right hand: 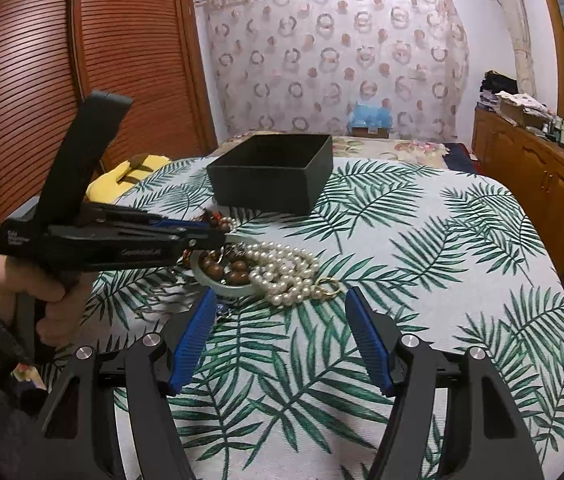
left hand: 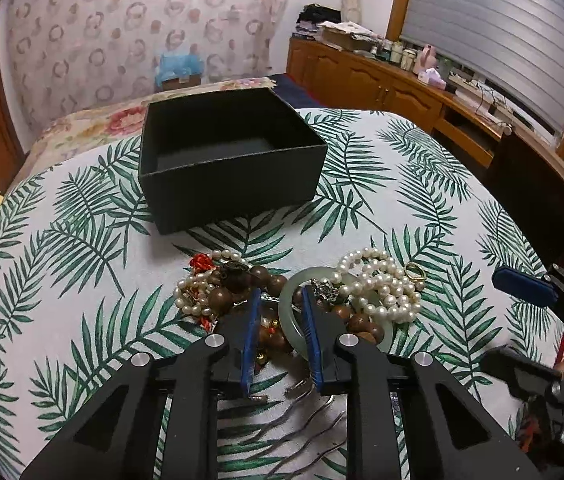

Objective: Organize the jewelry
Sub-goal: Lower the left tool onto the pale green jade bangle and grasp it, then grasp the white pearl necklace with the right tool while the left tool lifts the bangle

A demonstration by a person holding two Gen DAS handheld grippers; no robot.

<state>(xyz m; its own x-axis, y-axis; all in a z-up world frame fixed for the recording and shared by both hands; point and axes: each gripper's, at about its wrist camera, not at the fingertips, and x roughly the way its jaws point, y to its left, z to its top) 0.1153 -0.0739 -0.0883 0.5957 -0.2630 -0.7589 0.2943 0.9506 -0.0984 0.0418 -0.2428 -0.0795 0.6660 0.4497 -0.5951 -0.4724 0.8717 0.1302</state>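
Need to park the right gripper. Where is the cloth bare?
Bare leaf-print cloth lies right of the black box and the pearls, and under the right gripper. Crowded: the pile at the jade bangle, where the left gripper works.

White lettering runs along the black body of the left gripper (right hand: 218, 236), seen from the right wrist camera: one word on its side and a small three-line block at its rear end, both too blurred to read. No other text, label or number is legible.
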